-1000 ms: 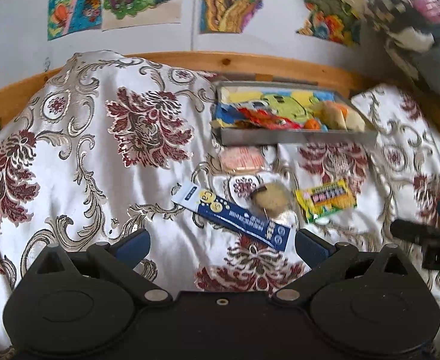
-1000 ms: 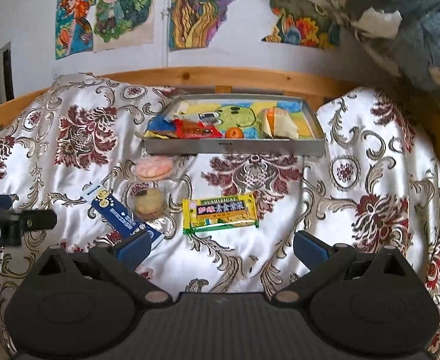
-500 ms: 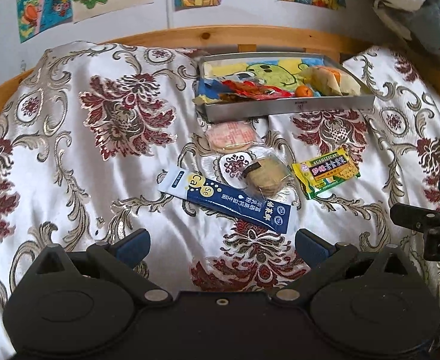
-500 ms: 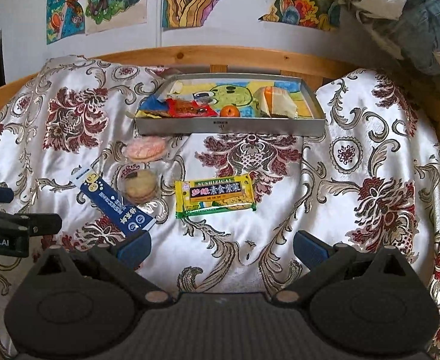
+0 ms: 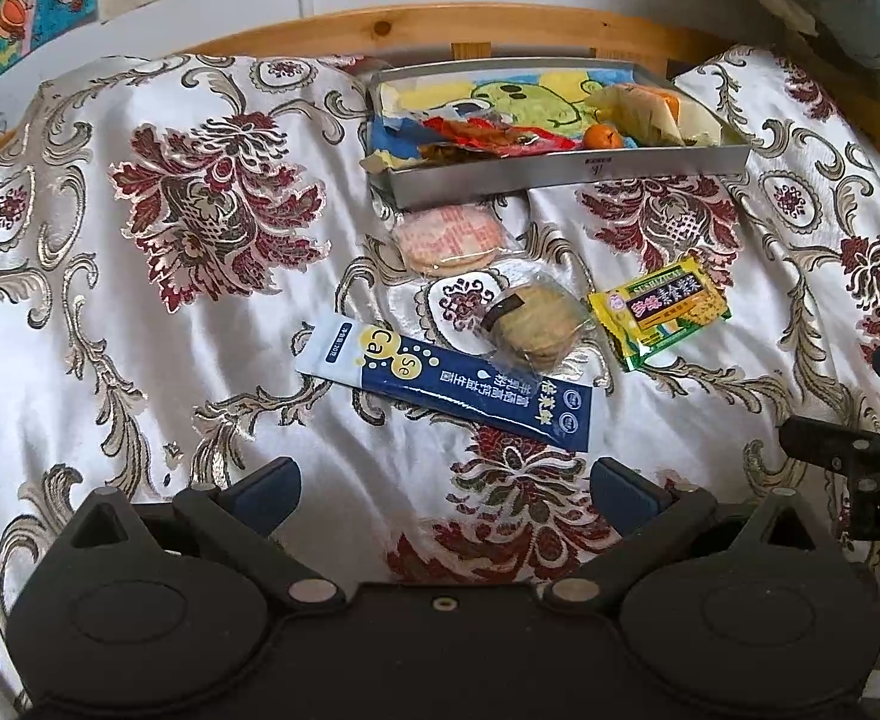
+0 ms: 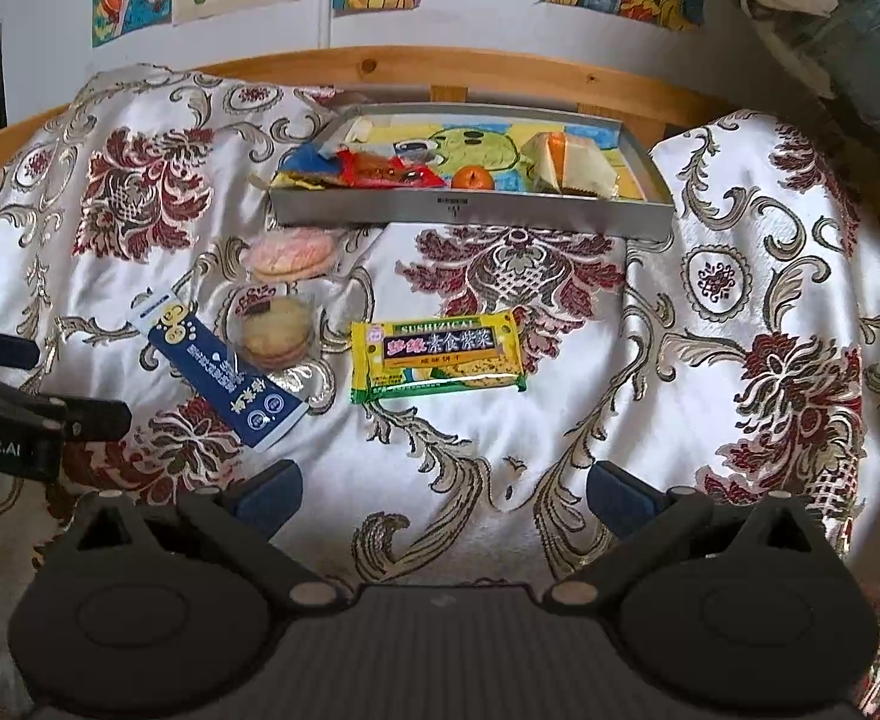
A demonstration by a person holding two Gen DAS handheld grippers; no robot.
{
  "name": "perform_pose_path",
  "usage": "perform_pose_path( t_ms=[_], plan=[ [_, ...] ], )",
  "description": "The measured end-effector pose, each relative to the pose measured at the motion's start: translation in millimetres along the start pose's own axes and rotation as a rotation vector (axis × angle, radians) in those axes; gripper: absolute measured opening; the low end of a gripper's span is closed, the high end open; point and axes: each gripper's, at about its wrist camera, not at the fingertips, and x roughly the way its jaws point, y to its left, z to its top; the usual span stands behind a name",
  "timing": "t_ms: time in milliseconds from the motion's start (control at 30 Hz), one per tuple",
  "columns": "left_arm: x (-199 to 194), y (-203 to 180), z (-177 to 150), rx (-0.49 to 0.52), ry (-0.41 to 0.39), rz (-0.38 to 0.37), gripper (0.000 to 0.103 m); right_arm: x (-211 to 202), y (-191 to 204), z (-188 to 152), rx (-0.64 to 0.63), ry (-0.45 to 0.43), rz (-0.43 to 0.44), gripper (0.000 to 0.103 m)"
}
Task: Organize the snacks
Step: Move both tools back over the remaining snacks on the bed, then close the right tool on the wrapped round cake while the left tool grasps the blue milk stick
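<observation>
On the floral cloth lie a long blue sachet (image 5: 446,381) (image 6: 224,375), a round brown biscuit in clear wrap (image 5: 533,324) (image 6: 276,333), a pink wrapped biscuit (image 5: 449,237) (image 6: 293,252) and a yellow-green snack packet (image 5: 659,312) (image 6: 437,354). Behind them stands a grey metal tray (image 5: 560,171) (image 6: 470,210) holding several snacks and a small orange. My left gripper (image 5: 443,495) hovers open just short of the blue sachet. My right gripper (image 6: 443,495) is open too, short of the yellow-green packet. Neither holds anything.
A wooden rail (image 6: 500,75) borders the cloth at the back, with colourful pictures on the wall above. Piled fabric (image 6: 860,18) sits at the upper right. Each gripper shows at the edge of the other's view, as the left gripper (image 6: 20,420) does.
Both grippers have tilted down and come closer to the loose snacks, so the wall shows less. The snacks and tray have not moved.
</observation>
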Motion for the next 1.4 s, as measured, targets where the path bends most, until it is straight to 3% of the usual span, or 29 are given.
perform_pose_path(
  t_ms=[167,367,500,600,800,933,1067,1167,1400],
  plan=[
    [9.7,5.9,0.9,-0.011,0.008,-0.019,0.102,7.0,1.4,0.7,-0.029,0.009,0.001,0.103],
    [19.6,13.4,3.1,-0.045,0.019,-0.053,0.102,19.4,6.1,6.7,-0.184,-0.038,-0.003,0.103],
    [32.5,17.8,6.7,-0.080,0.030,-0.067,0.102,32.5,4.3,12.0,-0.201,-0.048,0.039,0.103],
    [44.5,21.9,9.8,-0.117,0.053,-0.065,0.102,40.3,6.3,14.4,-0.229,-0.085,0.057,0.103],
    [60.9,34.8,18.7,-0.220,0.041,-0.090,0.102,56.7,27.3,11.2,-0.452,-0.182,0.032,0.103],
    [70.2,48.3,27.1,-0.325,0.022,-0.143,0.102,68.1,43.5,15.5,-0.524,-0.249,0.100,0.103],
    [76.8,60.5,33.0,-0.419,-0.004,-0.159,0.102,87.0,62.0,25.2,-0.537,-0.224,0.100,0.103],
    [82.5,65.9,35.8,-0.466,-0.009,-0.173,0.102,93.9,69.8,32.6,-0.499,-0.202,0.153,0.103],
    [89.8,66.1,37.3,-0.471,-0.006,-0.177,0.102,116.5,79.0,37.1,-0.431,-0.150,0.180,0.103]
  ],
)
